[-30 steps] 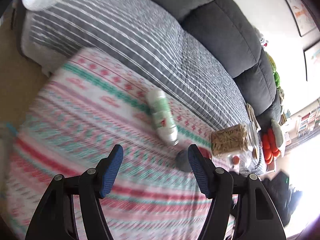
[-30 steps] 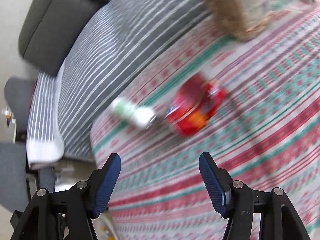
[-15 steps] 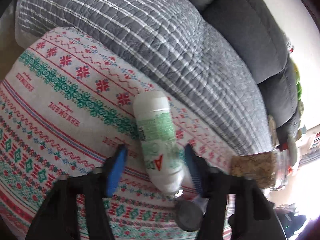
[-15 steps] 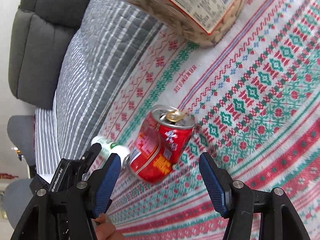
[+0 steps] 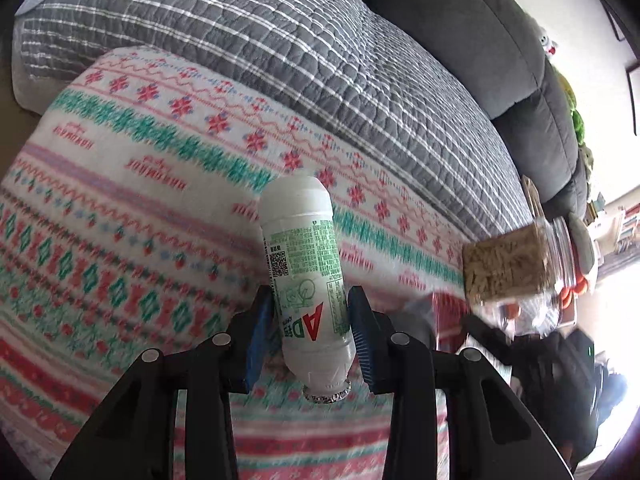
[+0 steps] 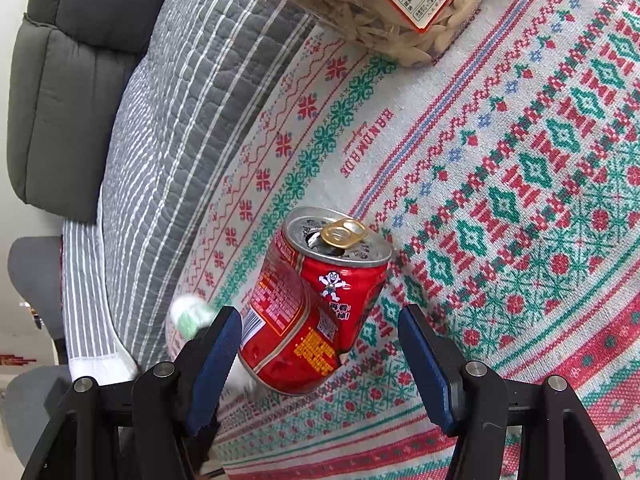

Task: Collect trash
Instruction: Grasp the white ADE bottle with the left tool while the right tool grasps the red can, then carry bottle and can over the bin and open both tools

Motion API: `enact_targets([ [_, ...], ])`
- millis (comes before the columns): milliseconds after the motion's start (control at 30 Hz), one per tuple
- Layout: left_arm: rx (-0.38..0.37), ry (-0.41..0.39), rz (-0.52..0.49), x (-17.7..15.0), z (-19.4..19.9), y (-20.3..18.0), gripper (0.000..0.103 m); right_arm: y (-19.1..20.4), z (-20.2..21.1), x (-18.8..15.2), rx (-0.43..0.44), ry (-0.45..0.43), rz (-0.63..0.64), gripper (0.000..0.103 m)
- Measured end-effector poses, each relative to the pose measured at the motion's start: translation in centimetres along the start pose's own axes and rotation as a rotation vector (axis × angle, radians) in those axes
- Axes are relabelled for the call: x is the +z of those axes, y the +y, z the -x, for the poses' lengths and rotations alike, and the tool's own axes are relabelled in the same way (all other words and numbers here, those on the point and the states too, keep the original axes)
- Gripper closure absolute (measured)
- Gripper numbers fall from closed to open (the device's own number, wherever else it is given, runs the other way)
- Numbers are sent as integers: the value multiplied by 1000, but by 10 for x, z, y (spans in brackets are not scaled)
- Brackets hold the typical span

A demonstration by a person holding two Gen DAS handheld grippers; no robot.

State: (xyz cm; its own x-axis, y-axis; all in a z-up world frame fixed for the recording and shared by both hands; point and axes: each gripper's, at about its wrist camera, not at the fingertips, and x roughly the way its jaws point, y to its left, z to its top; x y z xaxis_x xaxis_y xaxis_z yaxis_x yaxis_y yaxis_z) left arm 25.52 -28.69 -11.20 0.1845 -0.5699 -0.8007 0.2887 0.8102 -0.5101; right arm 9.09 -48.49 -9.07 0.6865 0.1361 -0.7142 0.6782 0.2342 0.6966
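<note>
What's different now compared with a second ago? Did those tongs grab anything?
The left tongs moved forward and closed around the white bottle, which lay loose ahead of them a second ago. The right tongs came up to the red can, which now sits between their open fingers, not yet gripped. The snack jar and the patterned tablecloth stayed as they were.

our left gripper point(image 5: 310, 320) now clamps the white bottle point(image 5: 306, 272); our right gripper point(image 6: 320, 354), jaws apart, now straddles the red can point(image 6: 312, 308).
</note>
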Motion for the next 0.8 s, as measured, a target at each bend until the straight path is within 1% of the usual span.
enact_targets([
  [200,21,0,-72,-26,35,22,63,5,-17,-2,7,-17,-11,33],
  [333,35,3,-75,-27,55,40,63,13,-25,-5,7,-48,-8,33],
  [433,50,-13,-78,-25,71,50,63,18,-28,-7,0,-76,3,33],
  [500,55,-23,-73,-24,82,57,63,21,-29,-9,-20,-98,9,40],
  [567,53,-28,-69,-27,94,64,63,24,-31,-14,-53,-118,26,58],
  [600,53,-30,-68,-28,98,66,63,24,-32,-14,-47,-120,34,62],
  [667,61,-36,-66,-31,110,71,63,24,-33,-16,-37,-115,49,65],
  [800,74,-52,-57,-38,133,81,63,28,-31,-24,-49,-115,63,65],
])
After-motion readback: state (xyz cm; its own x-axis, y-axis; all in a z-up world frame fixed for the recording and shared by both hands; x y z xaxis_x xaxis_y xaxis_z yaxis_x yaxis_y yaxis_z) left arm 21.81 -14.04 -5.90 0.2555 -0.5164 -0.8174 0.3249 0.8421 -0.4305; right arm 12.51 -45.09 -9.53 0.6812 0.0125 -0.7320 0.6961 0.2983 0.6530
